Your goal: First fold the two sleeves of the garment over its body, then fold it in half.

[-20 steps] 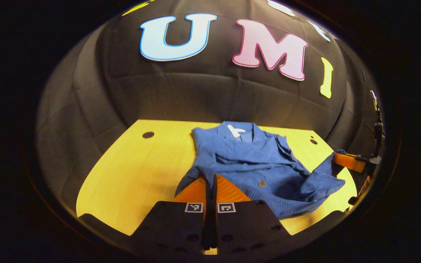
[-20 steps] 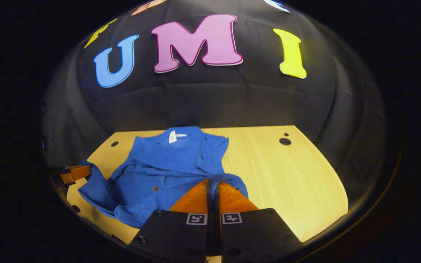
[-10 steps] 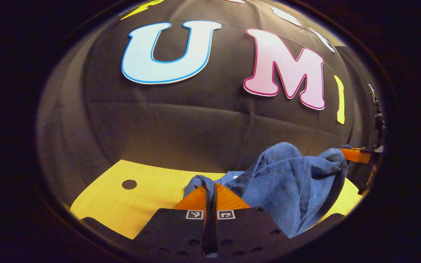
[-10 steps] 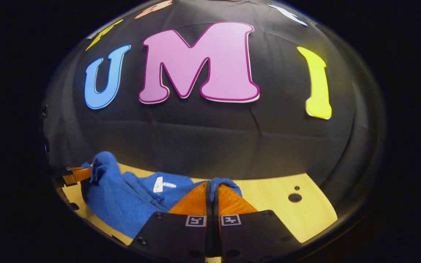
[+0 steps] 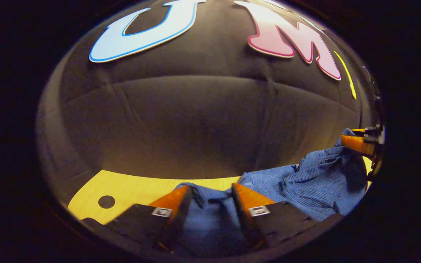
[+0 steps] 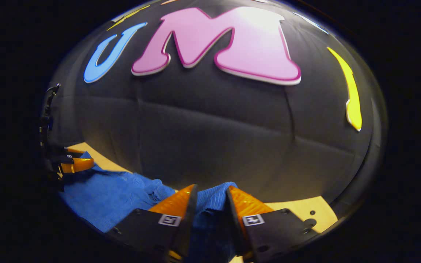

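At the far edge of the bench (image 5: 130, 184), my left tool (image 5: 210, 191) and right tool (image 6: 210, 193) stand parted over the blue garment (image 5: 305, 182), gripping nothing, apparently to lay down its half-fold.

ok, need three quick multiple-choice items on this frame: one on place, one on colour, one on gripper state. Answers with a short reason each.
1. Where does the garment lie?
A. on the wooden table
B. on the floor
C. hung on the wall

2. What colour is the garment?
A. red
B. blue
C. white

3. How do the fingers of the left hand-held gripper stand?
A. pressed shut on cloth
B. spread apart, cloth between them
C. shut on nothing

Key:
1 A, the cloth rests on the pale table in front of the booth wall.
2 B, it reads blue in both views.
3 B, a wide gap shows between the fingers; the right hand-held gripper looks likewise.
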Tool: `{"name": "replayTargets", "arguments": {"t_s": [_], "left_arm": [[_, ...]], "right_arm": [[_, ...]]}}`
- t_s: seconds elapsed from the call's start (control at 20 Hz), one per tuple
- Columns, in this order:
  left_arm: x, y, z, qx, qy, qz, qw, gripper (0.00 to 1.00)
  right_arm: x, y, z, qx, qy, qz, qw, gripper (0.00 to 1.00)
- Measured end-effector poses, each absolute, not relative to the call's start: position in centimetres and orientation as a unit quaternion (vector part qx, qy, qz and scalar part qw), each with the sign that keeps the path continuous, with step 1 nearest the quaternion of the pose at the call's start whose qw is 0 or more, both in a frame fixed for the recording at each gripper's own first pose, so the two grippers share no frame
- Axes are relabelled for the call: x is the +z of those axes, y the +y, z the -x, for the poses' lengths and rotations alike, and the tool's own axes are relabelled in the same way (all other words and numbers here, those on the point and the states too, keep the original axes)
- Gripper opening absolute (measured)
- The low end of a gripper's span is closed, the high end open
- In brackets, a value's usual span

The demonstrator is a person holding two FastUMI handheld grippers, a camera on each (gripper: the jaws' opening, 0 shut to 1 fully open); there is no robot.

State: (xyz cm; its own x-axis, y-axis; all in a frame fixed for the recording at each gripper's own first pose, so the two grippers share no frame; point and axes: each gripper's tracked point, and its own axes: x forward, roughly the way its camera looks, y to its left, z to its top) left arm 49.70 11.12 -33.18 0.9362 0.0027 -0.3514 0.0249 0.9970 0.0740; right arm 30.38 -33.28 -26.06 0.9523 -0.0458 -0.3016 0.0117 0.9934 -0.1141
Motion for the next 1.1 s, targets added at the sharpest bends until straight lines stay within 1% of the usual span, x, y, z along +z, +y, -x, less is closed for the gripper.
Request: {"name": "replayTargets", "arguments": {"t_s": [0.05,0.1,0.15,0.25,0.35,0.55,0.7,0.95,1.1], "left_arm": [[-33.2,11.4,-49.4,0.010,0.181,-0.051,0.982,0.86],[-32.6,11.6,-49.1,0.024,0.179,-0.055,0.982,0.82],[-32.0,11.4,-48.6,0.031,0.178,-0.051,0.982,0.83],[-30.8,11.2,-47.8,0.037,0.170,-0.020,0.985,0.83],[-29.7,10.6,-46.2,0.034,0.163,0.015,0.986,0.83],[-29.5,10.0,-40.7,0.036,0.188,0.044,0.981,0.84],[-28.4,9.7,-35.2,0.030,0.180,0.064,0.981,0.85],[-25.5,9.4,-24.3,0.028,0.169,0.085,0.982,0.85],[-21.8,9.9,-17.9,0.039,0.122,0.074,0.989,0.85]], "right_arm": [[-27.4,-33.3,-29.6,-0.021,0.181,0.045,0.982,0.64],[-28.3,-33.8,-28.9,-0.030,0.199,0.049,0.978,0.81],[-28.0,-34.0,-28.8,-0.033,0.198,0.048,0.979,0.99],[-27.0,-34.0,-28.2,-0.037,0.189,0.046,0.980,1.00],[-25.9,-34.4,-26.5,-0.046,0.185,0.042,0.981,1.00],[-24.2,-33.1,-22.6,-0.044,0.185,-0.001,0.982,1.00],[-22.4,-31.7,-18.1,-0.051,0.168,-0.006,0.984,1.00],[-18.0,-26.5,-9.5,-0.014,0.141,-0.015,0.990,0.99],[-14.5,-24.3,-3.8,-0.014,0.120,-0.024,0.992,0.99]]}}
